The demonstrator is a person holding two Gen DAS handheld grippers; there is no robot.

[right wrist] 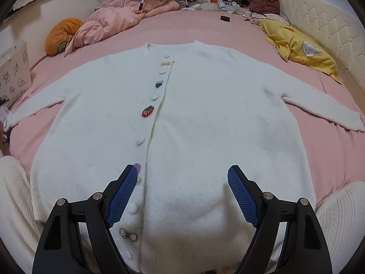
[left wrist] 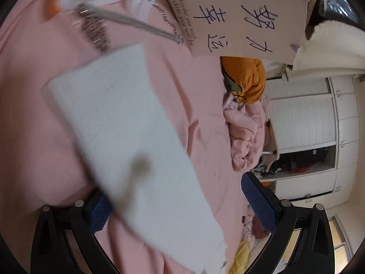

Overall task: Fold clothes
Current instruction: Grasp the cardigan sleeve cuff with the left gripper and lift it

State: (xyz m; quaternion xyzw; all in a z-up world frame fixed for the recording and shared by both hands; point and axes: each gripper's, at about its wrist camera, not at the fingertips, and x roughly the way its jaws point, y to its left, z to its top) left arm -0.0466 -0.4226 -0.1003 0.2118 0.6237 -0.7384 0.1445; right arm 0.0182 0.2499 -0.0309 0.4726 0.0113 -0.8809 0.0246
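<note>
A pink bed (right wrist: 205,22) carries a white cardigan (right wrist: 205,114) spread flat, front up, sleeves out. Around it: a crumpled pink quilt (right wrist: 118,20), yellow pillow (right wrist: 298,48), orange cushion (right wrist: 61,35), lettered cardboard box (right wrist: 13,77). The right gripper (right wrist: 182,191) hangs over the hem, jaws wide, empty. The left gripper (left wrist: 178,205), jaws apart, straddles a blurred sleeve (left wrist: 118,118).

White cardigan (right wrist: 194,118) lay spread flat on the pink bed (right wrist: 205,25).
The right gripper (right wrist: 182,191) hovered over its hem, jaws wide apart and empty; a yellow garment (right wrist: 298,50) lay well apart by the headboard.
</note>
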